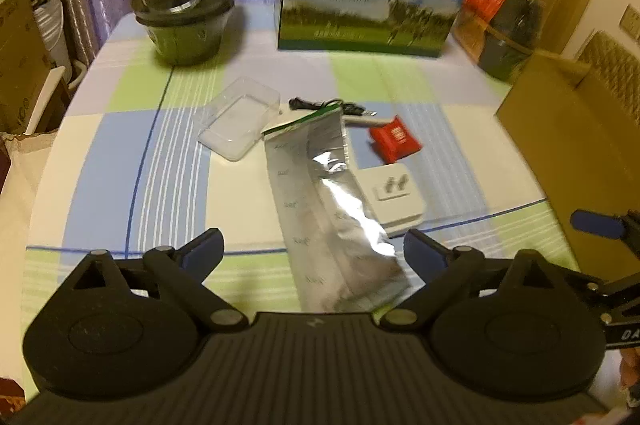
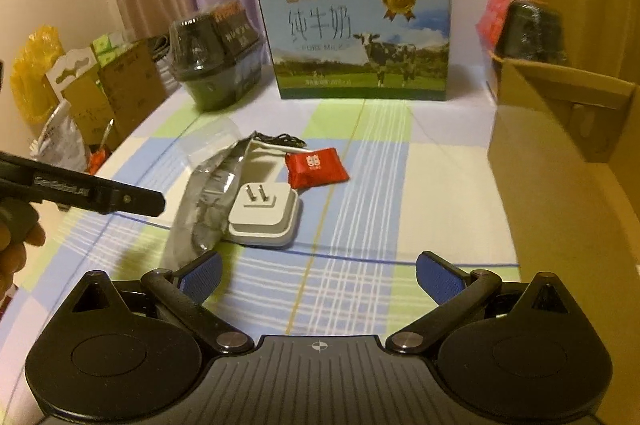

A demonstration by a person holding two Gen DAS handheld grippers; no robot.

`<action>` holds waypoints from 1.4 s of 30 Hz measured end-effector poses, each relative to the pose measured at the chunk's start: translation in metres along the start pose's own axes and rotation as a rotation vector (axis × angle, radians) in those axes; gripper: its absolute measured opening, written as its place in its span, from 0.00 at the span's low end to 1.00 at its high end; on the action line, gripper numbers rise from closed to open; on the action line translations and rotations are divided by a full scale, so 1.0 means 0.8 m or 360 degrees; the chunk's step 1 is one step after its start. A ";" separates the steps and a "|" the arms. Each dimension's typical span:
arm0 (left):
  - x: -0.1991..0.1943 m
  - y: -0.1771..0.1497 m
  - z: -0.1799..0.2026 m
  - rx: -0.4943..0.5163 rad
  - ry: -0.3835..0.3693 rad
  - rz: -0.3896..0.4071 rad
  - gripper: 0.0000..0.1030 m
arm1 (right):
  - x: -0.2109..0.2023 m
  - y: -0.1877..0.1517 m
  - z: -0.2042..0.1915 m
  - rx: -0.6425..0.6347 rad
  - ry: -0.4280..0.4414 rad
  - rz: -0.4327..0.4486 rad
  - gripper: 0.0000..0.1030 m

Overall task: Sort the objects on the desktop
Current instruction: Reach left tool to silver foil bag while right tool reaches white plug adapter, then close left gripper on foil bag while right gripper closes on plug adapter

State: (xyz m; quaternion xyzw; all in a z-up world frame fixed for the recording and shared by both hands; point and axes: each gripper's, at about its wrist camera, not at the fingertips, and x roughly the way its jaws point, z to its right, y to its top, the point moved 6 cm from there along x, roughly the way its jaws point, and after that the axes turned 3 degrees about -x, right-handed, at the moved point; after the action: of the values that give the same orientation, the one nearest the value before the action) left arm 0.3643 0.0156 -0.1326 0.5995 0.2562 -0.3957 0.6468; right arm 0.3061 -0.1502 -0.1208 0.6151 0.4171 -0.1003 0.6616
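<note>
My left tongs (image 1: 312, 249) gape wide, empty; the pouch (image 1: 320, 185) lies between them, long axis running near-to-far

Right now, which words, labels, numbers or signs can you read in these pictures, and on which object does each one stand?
"纯牛奶": large characters on the milk box.
"PURE MILK": under those characters on the same box; partly hidden by the cow picture.
Orange logo and small line at the box's lower edge: too blurred to read.
Red packet: white mark, unreadable.
Silver pouch: faint printing, unreadable.
Lettering on the left gripper's arm: blurred.
</note>
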 end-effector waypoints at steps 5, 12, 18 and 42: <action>0.037 0.008 -0.005 -0.0005 -0.0038 -0.0056 0.80 | 0.032 0.001 0.001 -0.0010 0.0019 -0.0006 0.97; 0.066 0.023 -0.005 -0.0055 -0.0166 -0.0113 0.81 | 0.058 0.003 0.001 -0.0007 0.0033 0.0003 0.97; 0.084 0.020 -0.009 -0.0099 -0.0180 -0.0176 0.72 | 0.069 0.003 0.000 -0.0011 0.0040 0.0003 0.97; 0.064 -0.016 -0.040 0.0221 0.0050 -0.0291 0.54 | 0.161 0.013 -0.055 -0.0215 0.0062 -0.0086 0.63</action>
State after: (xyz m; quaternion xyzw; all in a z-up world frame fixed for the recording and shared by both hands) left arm 0.3866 0.0368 -0.1863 0.6231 0.2919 -0.4603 0.5610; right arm 0.3752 -0.0593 -0.1952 0.5595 0.4522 -0.0777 0.6903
